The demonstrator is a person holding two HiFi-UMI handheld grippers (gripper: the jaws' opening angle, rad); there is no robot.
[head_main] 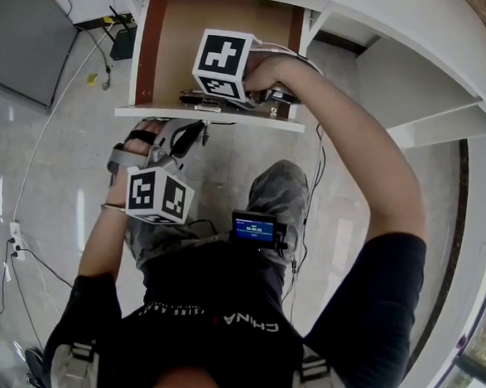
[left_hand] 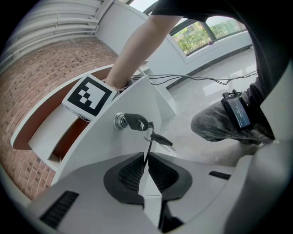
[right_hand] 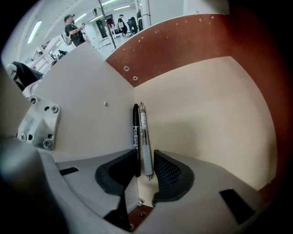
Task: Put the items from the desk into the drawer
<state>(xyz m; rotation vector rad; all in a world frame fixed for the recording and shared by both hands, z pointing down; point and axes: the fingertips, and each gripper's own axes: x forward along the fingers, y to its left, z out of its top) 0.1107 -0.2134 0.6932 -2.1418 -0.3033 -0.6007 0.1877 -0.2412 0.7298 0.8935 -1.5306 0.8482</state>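
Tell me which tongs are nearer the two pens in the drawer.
Right. The right tongs hang open directly over the pens inside the drawer; the left tongs grip the drawer front outside.

the drawer (head_main: 149, 50) stands pulled out from under the desk (head_main: 404, 30), in front of me. my right gripper (right_hand: 145, 176) hangs inside it, pointing down at its floor, jaws apart. on that floor, along the seam with a side wall, a marker (right_hand: 136, 137) and a ballpoint pen (right_hand: 145, 141) lie side by side, touching, marker on the left. their near ends lie between my jaws. my left gripper (left_hand: 145, 171) sits on the near side of the drawer front (left_hand: 137, 98), jaws closed on its edge. a key (left_hand: 132, 121) sits in the front's lock, and a second key (left_hand: 161, 139) hangs from it.
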